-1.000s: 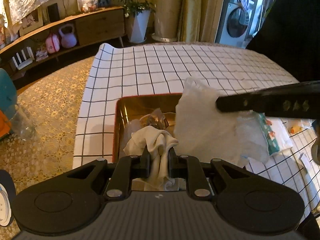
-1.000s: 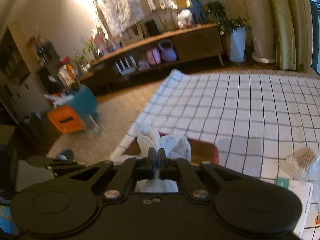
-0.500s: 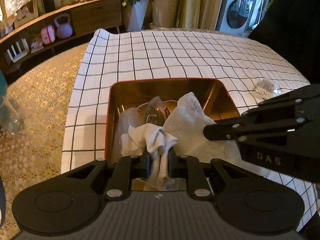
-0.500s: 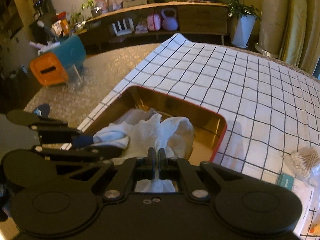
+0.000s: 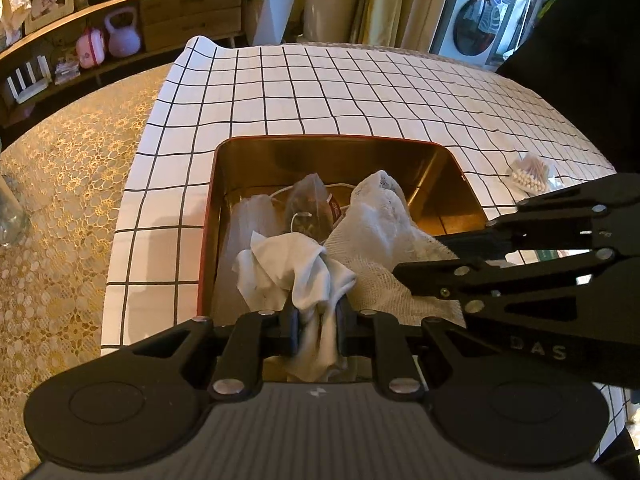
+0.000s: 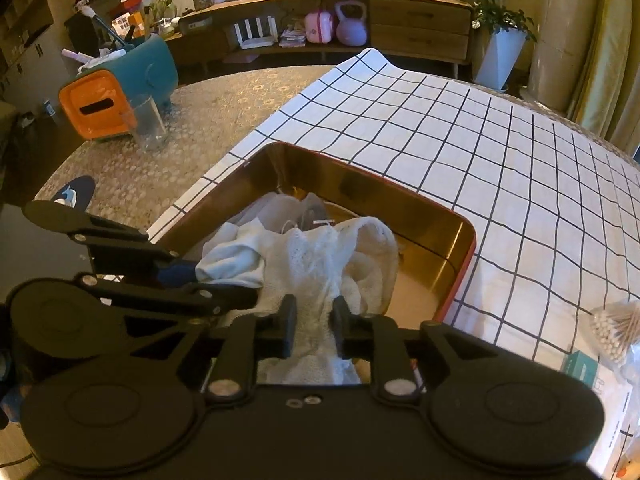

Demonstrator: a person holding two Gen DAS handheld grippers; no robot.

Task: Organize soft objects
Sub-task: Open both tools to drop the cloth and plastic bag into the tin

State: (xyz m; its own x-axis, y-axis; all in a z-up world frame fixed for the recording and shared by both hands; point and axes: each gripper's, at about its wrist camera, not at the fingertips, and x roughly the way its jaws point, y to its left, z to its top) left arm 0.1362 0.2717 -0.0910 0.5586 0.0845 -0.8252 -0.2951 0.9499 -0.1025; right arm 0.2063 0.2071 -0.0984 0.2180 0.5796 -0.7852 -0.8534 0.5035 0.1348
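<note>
A red tin with a gold inside (image 5: 332,160) (image 6: 456,248) sits on the checked tablecloth. It holds a tea bag (image 5: 310,208) and soft cloths. My left gripper (image 5: 316,322) is shut on a smooth white cloth (image 5: 292,268), also in the right wrist view (image 6: 236,258), low over the tin's near end. My right gripper (image 6: 314,320) has its jaws parted a little around a white mesh cloth (image 6: 320,260) (image 5: 380,240) that lies in the tin; the cloth still runs between the fingers.
A bag of cotton swabs (image 5: 530,172) (image 6: 616,328) and a teal packet (image 6: 580,364) lie on the cloth right of the tin. A glass (image 6: 146,124) and an orange-and-teal box (image 6: 116,92) stand on the lace-covered table to the left.
Both grippers have come down over the tin with their cloths. The right gripper's jaws, tight on the mesh cloth before, have now parted and the cloth rests in the tin.
</note>
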